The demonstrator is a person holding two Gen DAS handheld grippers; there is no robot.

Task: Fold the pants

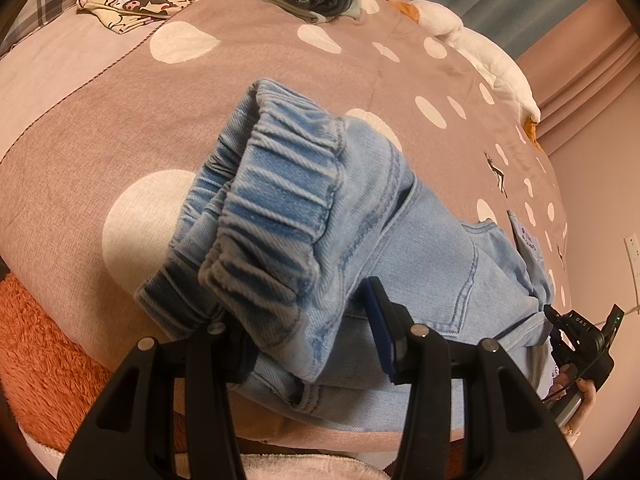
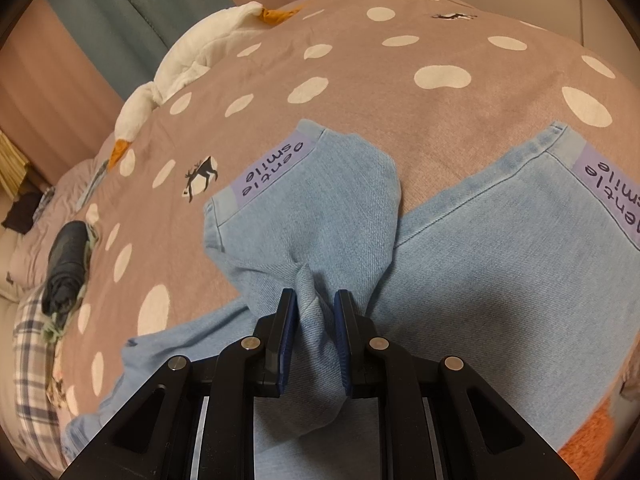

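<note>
Now the right gripper (image 2: 316, 336) pinches a bunched pant leg of the jeans (image 2: 500, 264), which lie on the dotted bedspread (image 2: 360, 92). Purple hem labels (image 2: 272, 168) read "gentle smile". Meanwhile the left gripper (image 1: 308, 344) clamps the folded elastic waistband (image 1: 276, 208), jaws partly spread around it.

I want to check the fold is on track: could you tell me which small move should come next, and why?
Probably carry both ends of the jeans together. The left tool holds the waistband; the right tool pinches a leg, whose two hems lie splayed on the bedspread.
</note>
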